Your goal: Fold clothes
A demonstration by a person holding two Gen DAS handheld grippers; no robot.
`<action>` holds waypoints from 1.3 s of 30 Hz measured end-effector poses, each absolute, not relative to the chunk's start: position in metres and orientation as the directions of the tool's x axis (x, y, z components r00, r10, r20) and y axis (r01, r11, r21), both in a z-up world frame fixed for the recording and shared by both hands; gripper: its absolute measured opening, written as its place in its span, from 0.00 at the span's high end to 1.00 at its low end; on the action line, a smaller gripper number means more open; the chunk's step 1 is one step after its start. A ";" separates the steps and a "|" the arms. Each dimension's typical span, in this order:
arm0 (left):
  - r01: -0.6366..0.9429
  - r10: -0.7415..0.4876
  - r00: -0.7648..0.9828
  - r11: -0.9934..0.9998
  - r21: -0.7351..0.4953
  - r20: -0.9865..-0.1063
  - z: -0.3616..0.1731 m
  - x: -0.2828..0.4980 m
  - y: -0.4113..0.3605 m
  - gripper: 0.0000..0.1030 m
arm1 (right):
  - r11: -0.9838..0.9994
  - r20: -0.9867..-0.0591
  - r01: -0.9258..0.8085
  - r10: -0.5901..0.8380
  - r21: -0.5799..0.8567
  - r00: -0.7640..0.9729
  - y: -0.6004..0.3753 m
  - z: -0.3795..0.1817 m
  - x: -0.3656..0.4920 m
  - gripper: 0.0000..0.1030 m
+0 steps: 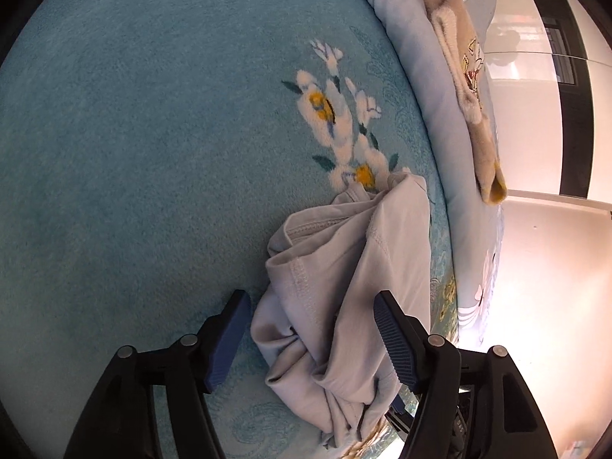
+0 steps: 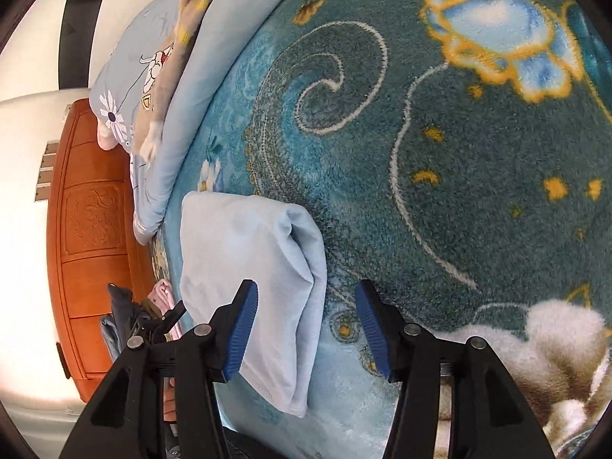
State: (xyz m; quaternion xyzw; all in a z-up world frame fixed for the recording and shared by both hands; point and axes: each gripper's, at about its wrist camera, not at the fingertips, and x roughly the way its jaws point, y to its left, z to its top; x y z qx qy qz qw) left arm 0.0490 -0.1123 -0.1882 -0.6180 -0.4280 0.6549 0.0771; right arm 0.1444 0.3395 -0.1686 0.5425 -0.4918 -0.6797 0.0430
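Note:
A pale blue garment (image 1: 344, 287) lies crumpled on the teal floral blanket (image 1: 153, 153). My left gripper (image 1: 311, 340) is open, and the bunched cloth sits between its blue pads without being pinched. In the right wrist view the same garment (image 2: 248, 267) looks folded flat, with a fold edge on its right side. My right gripper (image 2: 306, 329) is open over that edge. Its left pad (image 2: 241, 332) lies over the cloth, and its right pad (image 2: 373, 332) is over bare blanket (image 2: 459, 153).
A light blue quilt (image 1: 424, 76) with a beige and yellow towel (image 1: 466, 88) on it runs along the bed's far edge. An orange wooden headboard (image 2: 88, 229) stands at left. Dark and pink clothes (image 2: 130, 317) lie beside it. A fluffy white patch (image 2: 554, 336) is at lower right.

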 end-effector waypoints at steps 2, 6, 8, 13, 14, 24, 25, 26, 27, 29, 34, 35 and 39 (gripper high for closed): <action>0.442 0.634 -0.237 -0.604 -0.663 -0.736 -0.190 0.048 -0.110 0.23 | -0.488 -0.674 -0.475 -0.616 0.733 -0.408 0.333 -0.172 0.142 0.47; 0.444 0.636 -0.248 -0.596 -0.669 -0.731 -0.190 0.048 -0.105 0.15 | -0.382 -0.607 -0.505 -0.676 0.774 -0.418 0.320 -0.185 0.147 0.47; 0.426 0.622 -0.240 -0.623 -0.657 -0.745 -0.188 0.049 -0.100 0.16 | -0.393 -0.614 -0.500 -0.662 0.772 -0.429 0.316 -0.183 0.147 0.47; 0.378 0.586 -0.220 -0.686 -0.622 -0.780 -0.182 0.054 -0.086 0.20 | -0.398 -0.621 -0.502 -0.653 0.768 -0.433 0.309 -0.181 0.143 0.46; 0.369 0.578 -0.216 -0.698 -0.614 -0.787 -0.181 0.054 -0.083 0.29 | -0.397 -0.623 -0.506 -0.652 0.766 -0.432 0.308 -0.181 0.142 0.46; 0.308 0.531 -0.298 -0.733 -0.606 -0.794 -0.159 0.081 -0.085 0.84 | -0.452 -0.693 -0.555 -0.623 0.698 -0.364 0.296 -0.181 0.130 0.86; 0.309 0.528 -0.311 -0.730 -0.610 -0.790 -0.156 0.086 -0.088 0.85 | -0.466 -0.697 -0.546 -0.620 0.697 -0.361 0.293 -0.178 0.127 0.89; 0.310 0.526 -0.324 -0.726 -0.613 -0.787 -0.153 0.090 -0.092 0.85 | -0.481 -0.702 -0.534 -0.616 0.695 -0.358 0.289 -0.175 0.125 0.90; 0.311 0.523 -0.337 -0.723 -0.617 -0.783 -0.150 0.094 -0.096 0.86 | -0.513 -0.713 -0.511 -0.608 0.689 -0.350 0.284 -0.170 0.122 0.90; 0.312 0.517 -0.363 -0.716 -0.624 -0.775 -0.143 0.103 -0.103 0.86 | -0.576 -0.724 -0.446 -0.603 0.685 -0.335 0.270 -0.157 0.113 0.91; 0.320 0.458 -0.492 -0.696 -0.643 -0.741 -0.107 0.124 -0.143 0.88 | -0.608 -0.660 -0.260 -0.665 0.750 -0.348 0.229 -0.121 0.088 0.92; 0.321 0.439 -0.525 -0.692 -0.647 -0.730 -0.098 0.129 -0.154 0.88 | -0.602 -0.635 -0.214 -0.684 0.769 -0.359 0.219 -0.111 0.082 0.92; 0.322 0.387 -0.609 -0.677 -0.662 -0.693 -0.071 0.154 -0.188 0.88 | -0.565 -0.532 -0.013 -0.769 0.825 -0.355 0.174 -0.071 0.060 0.92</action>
